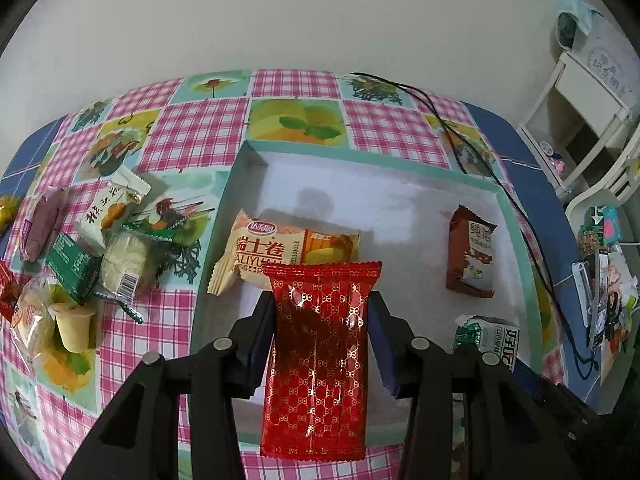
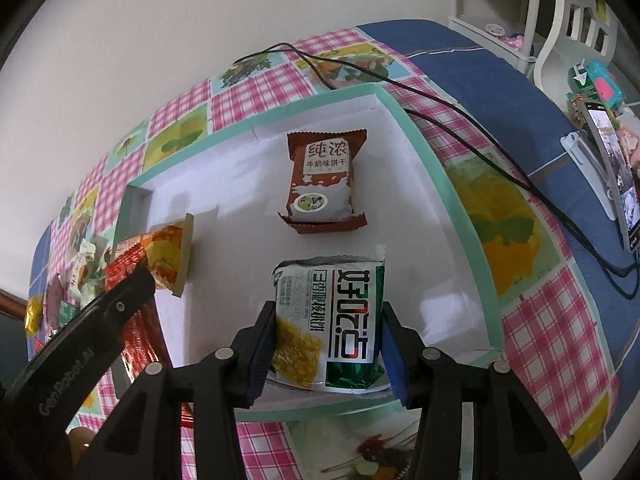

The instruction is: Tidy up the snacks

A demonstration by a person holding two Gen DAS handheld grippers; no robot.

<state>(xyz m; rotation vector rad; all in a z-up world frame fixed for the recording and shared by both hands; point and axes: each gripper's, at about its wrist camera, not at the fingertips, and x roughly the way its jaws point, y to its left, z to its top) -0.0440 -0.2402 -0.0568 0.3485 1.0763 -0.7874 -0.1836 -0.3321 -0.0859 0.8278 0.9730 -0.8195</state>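
Here we carry two snacks over the white box (image 1: 400, 188) on the worktop (image 1: 192, 136); our left tongs (image 1: 320, 316) grip the red packet (image 1: 318, 360) above its near left edge. We should lower it beside the Swiss-roll pack (image 1: 280, 248) before letting go; our right tongs (image 2: 330, 324) clamp the green-and-white biscuit pack (image 2: 332, 316), best set down short of the brown biscuit packet (image 2: 322, 184).

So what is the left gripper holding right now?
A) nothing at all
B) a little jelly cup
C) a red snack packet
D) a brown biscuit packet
C: the left gripper has its jaws pressed on both sides of a shiny red snack packet, held above the white box.
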